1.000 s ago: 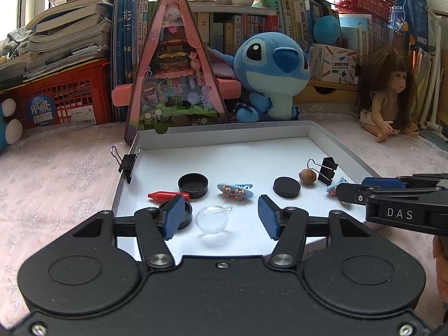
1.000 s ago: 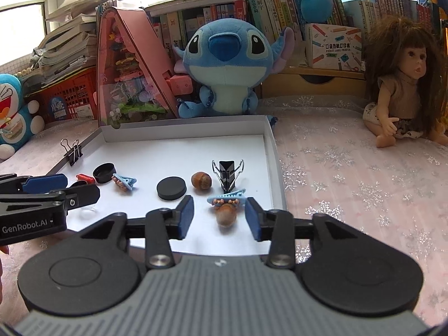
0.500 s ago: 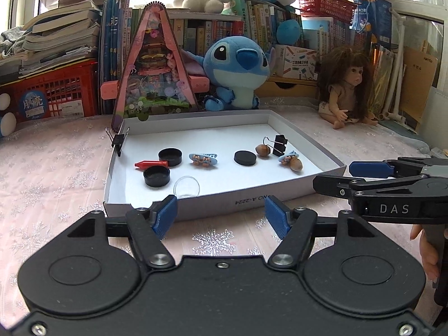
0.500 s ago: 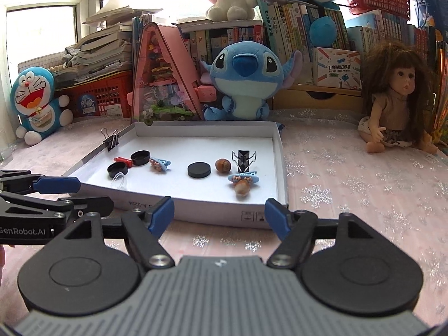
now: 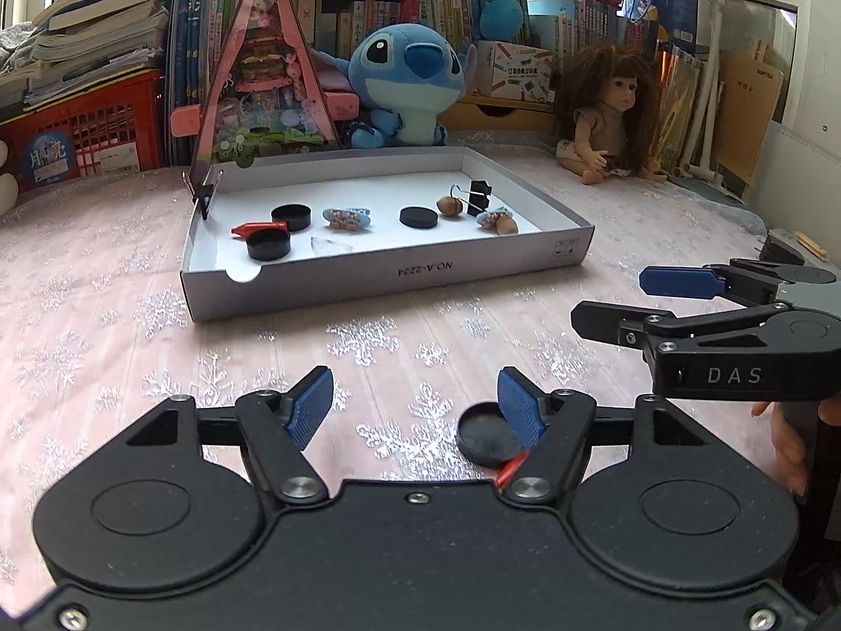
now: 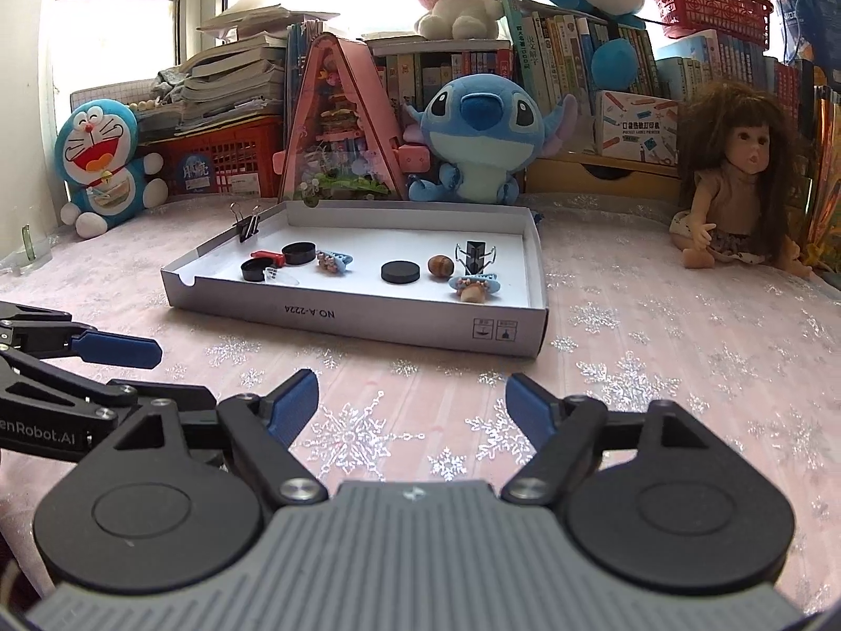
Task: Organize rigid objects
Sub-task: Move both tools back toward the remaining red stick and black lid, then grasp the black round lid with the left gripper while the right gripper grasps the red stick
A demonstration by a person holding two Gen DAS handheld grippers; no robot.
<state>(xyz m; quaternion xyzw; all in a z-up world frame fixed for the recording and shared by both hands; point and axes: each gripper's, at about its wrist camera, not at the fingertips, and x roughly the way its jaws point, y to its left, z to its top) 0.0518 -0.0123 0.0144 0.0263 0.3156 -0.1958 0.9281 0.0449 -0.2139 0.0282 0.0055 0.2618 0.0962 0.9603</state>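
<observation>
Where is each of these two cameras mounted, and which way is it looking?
Left wrist: sits on the left gripper, looks forward along its blue fingers across the snowflake cloth at the white tray; the right gripper and a hand show at right.
Right wrist: sits on the right gripper, jaws opening with nothing between, facing the same tray; the left gripper shows at left.
Shared: tray, blue plush, doll.

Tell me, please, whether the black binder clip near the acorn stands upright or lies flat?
Upright: the binder clip stands with both wire handles raised.
</observation>
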